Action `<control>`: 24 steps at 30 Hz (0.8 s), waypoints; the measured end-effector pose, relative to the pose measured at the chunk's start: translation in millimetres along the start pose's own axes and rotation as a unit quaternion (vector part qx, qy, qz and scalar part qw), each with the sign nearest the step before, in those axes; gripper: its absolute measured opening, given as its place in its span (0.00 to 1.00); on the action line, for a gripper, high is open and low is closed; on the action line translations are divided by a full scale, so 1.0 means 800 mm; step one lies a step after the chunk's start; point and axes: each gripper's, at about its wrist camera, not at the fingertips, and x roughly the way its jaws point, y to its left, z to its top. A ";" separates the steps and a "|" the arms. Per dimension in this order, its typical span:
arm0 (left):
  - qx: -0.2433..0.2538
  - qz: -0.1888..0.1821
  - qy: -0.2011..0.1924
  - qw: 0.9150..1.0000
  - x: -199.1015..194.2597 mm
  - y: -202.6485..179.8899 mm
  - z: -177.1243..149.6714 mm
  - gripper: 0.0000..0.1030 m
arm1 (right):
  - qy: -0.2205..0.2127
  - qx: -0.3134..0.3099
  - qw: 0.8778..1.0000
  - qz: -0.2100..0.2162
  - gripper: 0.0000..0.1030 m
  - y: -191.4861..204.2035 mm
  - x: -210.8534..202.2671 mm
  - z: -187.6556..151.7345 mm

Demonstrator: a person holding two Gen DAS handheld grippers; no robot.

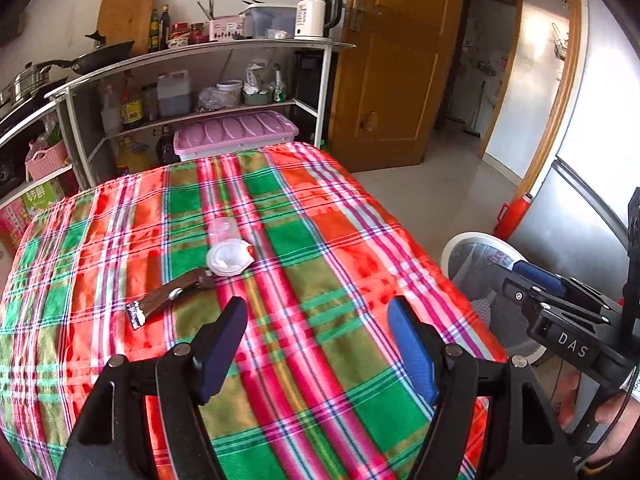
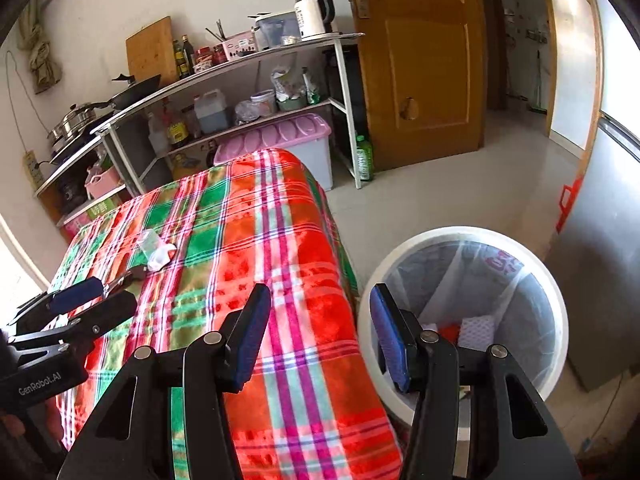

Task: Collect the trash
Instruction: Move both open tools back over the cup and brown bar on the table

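A clear plastic cup with a white lid (image 1: 229, 254) lies on its side on the plaid tablecloth (image 1: 320, 240); it also shows in the right wrist view (image 2: 156, 250). A brown wrapper (image 1: 170, 294) lies next to it, nearer my left gripper. My left gripper (image 1: 318, 316) is open and empty, above the cloth, short of both. My right gripper (image 2: 318, 300) is open and empty, over the table's right edge beside the white trash bin (image 2: 552, 276). The bin, lined with a clear bag, holds some trash.
A metal shelf rack (image 1: 192, 56) with bottles, pans and a kettle stands behind the table, with a pink-lidded storage box (image 1: 236, 132) below. A wooden door (image 1: 392, 60) and a grey fridge (image 2: 608, 240) stand to the right, with tiled floor between.
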 end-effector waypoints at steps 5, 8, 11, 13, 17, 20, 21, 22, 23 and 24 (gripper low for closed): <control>-0.017 0.035 0.004 0.999 0.001 0.055 -0.003 0.72 | 0.012 -0.024 0.999 0.024 0.51 0.037 0.023 0.004; -0.028 0.047 0.009 0.998 0.005 0.083 -0.003 0.72 | 0.018 -0.045 0.998 0.038 0.51 0.062 0.037 0.006; -0.029 0.058 0.016 0.998 0.011 0.105 -0.005 0.73 | 0.026 -0.059 0.997 0.052 0.51 0.084 0.052 0.007; -0.027 0.066 0.023 0.997 0.018 0.116 -0.007 0.73 | 0.031 -0.067 0.996 0.055 0.51 0.097 0.060 0.008; -0.023 0.069 0.029 0.997 0.030 0.133 -0.009 0.73 | 0.040 -0.079 0.994 0.061 0.51 0.117 0.074 0.009; -0.017 0.071 0.045 0.996 0.047 0.140 -0.008 0.74 | 0.047 -0.080 0.993 0.066 0.51 0.126 0.084 0.010; -0.013 0.071 0.047 0.996 0.050 0.140 -0.008 0.74 | 0.049 -0.082 0.993 0.069 0.51 0.128 0.087 0.011; -0.009 0.070 0.047 0.996 0.052 0.140 -0.007 0.74 | 0.051 -0.084 0.993 0.071 0.51 0.131 0.091 0.011; -0.008 0.069 0.046 0.997 0.054 0.141 -0.006 0.74 | 0.053 -0.086 0.992 0.072 0.51 0.134 0.094 0.011; -0.008 0.065 0.046 0.997 0.057 0.142 -0.005 0.74 | 0.055 -0.091 0.992 0.073 0.51 0.138 0.098 0.012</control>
